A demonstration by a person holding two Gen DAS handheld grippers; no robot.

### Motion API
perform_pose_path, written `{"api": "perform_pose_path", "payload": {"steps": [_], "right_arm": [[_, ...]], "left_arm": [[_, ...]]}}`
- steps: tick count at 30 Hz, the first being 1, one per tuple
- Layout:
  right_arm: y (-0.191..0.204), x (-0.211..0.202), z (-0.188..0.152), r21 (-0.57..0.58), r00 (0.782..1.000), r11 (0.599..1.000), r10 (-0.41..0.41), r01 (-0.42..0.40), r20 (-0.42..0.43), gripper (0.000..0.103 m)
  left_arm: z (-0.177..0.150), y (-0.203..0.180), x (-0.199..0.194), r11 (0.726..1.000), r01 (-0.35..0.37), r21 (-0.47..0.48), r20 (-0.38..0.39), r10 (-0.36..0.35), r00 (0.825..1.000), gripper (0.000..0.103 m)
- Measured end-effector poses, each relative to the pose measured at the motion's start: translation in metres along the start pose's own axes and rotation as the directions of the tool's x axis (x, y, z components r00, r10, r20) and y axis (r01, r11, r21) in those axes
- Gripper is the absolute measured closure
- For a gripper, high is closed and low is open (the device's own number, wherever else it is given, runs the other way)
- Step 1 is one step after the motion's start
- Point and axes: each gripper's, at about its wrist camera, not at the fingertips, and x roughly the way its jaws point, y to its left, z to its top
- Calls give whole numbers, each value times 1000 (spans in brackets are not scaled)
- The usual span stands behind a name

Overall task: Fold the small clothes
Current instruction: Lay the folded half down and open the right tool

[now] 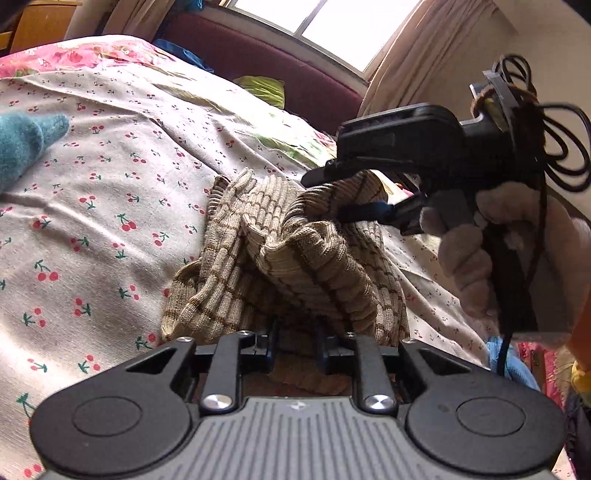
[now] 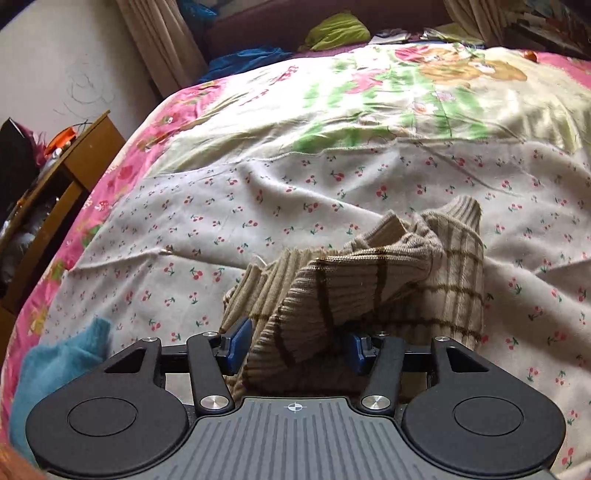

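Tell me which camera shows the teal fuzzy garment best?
The right wrist view: the teal garment lies on the bedsheet at lower left, showing a broad patch. The left wrist view catches only its pointed end at the edge.

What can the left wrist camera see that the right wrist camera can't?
Only the left wrist camera shows the window and the right gripper from outside, biting the striped sweater, in a gloved hand. Only the right wrist camera shows the wooden shelf beside the bed. Both show the sweater, the cherry sheet, a blue cloth and a green cloth.
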Motion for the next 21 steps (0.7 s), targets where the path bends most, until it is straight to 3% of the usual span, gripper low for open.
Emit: {"api": "perform_pose_path", "payload": {"steps": [5,10,14,18,21], "right_arm": [[37,23,4,-112,999,994,9,-14,-43,51],[49,18,0,-173,995,983,-70,58,-66,51],[59,18,-7,-267,983,958,-141,106,-118,50],[77,34,-11,-330,969,938,-172,106,-180,42],[90,45,-16,-417,956,898,-234,142,-179,38]], "left_arm": [[-2,0,7,1000,-5,8,-28,5,1000,70],[0,7,5,999,24,-47,-40,-26,999,69],[3,10,-3,994,59,-94,-12,-60,998,69],[3,3,-10,995,67,-78,14,-67,998,66],[1,-3,-10,995,81,-60,13,-81,997,63]]}}
